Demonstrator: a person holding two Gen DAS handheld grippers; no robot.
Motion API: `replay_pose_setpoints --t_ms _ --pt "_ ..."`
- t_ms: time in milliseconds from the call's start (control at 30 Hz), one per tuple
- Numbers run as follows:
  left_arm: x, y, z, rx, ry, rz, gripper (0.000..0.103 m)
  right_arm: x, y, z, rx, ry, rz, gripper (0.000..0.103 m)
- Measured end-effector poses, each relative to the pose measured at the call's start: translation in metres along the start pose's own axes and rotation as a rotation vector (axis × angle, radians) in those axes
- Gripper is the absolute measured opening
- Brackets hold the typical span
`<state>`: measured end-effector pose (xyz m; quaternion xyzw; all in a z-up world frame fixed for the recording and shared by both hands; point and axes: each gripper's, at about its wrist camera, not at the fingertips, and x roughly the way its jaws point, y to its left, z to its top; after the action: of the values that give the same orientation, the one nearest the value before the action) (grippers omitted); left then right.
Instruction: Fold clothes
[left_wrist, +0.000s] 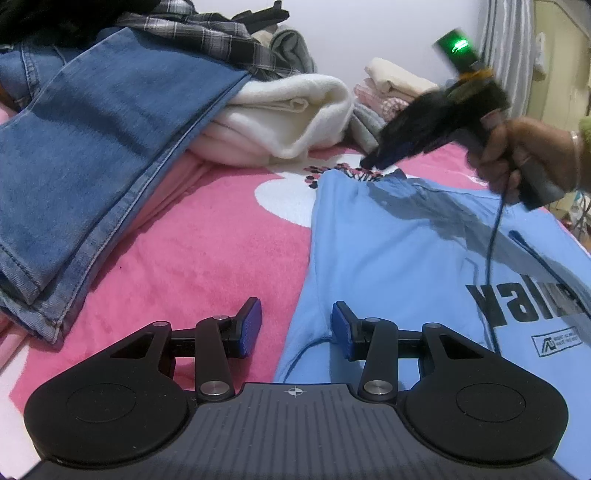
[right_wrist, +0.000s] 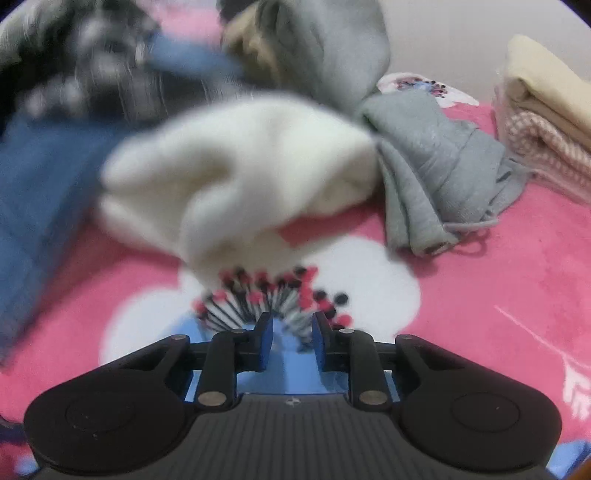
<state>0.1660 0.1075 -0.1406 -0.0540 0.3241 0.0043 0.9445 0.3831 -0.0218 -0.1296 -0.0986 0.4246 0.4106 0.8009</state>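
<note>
Shirt, light blue, lies flat on the pink bed cover, right half of frame; folding is just starting.
Left hand-held gripper stands apart over its near edge; right hand-held gripper, apart, holds nothing at the far edge and must close there next.

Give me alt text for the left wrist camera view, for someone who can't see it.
A light blue T-shirt with black lettering lies flat on a pink blanket, the open left hand-held gripper straddling its near edge. The right hand-held gripper, held in a hand, reaches its far edge; jeans and a white towel lie behind.
</note>
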Motion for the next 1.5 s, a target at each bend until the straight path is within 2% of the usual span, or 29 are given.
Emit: replay_pose_setpoints --t_ms 67,167,233,267,367,400,467,533,667,767,900,1000,1133,1200,1233,1267,1400,1500 --pt "0.000 0.003 0.002 -0.028 0.009 -0.009 0.042 -0.016 0.002 -0.001 0.005 0.006 0.082 0.024" --pt "0.001 0.008 0.005 -0.069 0.021 -0.021 0.042 -0.022 0.021 -0.021 -0.105 0.114 0.165 0.024" --pt "0.001 0.009 0.006 -0.079 0.026 -0.023 0.042 -0.014 0.019 -0.036 -0.132 0.168 0.113 0.023" --pt "0.001 0.009 0.006 -0.075 0.027 -0.023 0.042 -0.010 0.014 -0.041 -0.124 0.180 0.079 0.019" --pt "-0.001 0.007 0.006 -0.053 0.032 -0.017 0.042 -0.023 -0.017 -0.043 0.038 0.107 0.009 0.018" --pt "-0.003 0.005 0.008 -0.034 0.034 -0.005 0.042 -0.030 -0.024 -0.042 0.086 0.084 -0.011 0.018" --pt "-0.011 -0.004 0.010 0.028 0.019 0.030 0.043 -0.045 -0.022 -0.044 0.075 0.084 0.009 0.018" --pt "-0.027 -0.020 0.012 0.122 -0.032 0.016 0.043 -0.055 -0.017 -0.049 0.058 0.107 0.039 0.019" --pt "-0.040 -0.060 0.011 0.273 -0.057 -0.145 0.042 -0.055 -0.019 -0.061 0.128 0.172 0.078 0.021" --pt "-0.033 -0.087 0.004 0.388 -0.027 -0.194 0.039 -0.053 -0.029 -0.070 0.237 0.163 0.124 0.028" --pt "-0.016 -0.107 -0.007 0.482 0.045 -0.179 0.035 -0.054 -0.037 -0.073 0.294 0.160 0.133 0.033" --pt "-0.006 -0.105 -0.008 0.472 0.077 -0.163 0.033 -0.052 -0.040 -0.077 0.297 0.165 0.129 0.034" --pt "-0.007 -0.096 -0.011 0.442 0.081 -0.164 0.014 -0.050 -0.040 -0.082 0.287 0.160 0.137 0.033" --pt "-0.009 -0.090 -0.009 0.408 0.077 -0.171 0.007 -0.050 -0.039 -0.084 0.275 0.151 0.136 0.028" --pt "-0.010 -0.087 -0.007 0.395 0.073 -0.176 0.005 -0.050 -0.038 -0.084 0.268 0.151 0.132 0.018" --pt "-0.012 -0.084 -0.005 0.382 0.069 -0.180 0.004 -0.050 -0.038 -0.084 0.259 0.156 0.121 0.004" --pt "-0.022 -0.070 0.003 0.344 0.056 -0.208 0.004 -0.060 -0.037 -0.081 0.255 0.160 0.136 0.001" --pt "-0.019 -0.067 0.003 0.323 0.101 -0.256 0.005 -0.062 -0.033 -0.080 0.211 0.173 0.113 0.001"
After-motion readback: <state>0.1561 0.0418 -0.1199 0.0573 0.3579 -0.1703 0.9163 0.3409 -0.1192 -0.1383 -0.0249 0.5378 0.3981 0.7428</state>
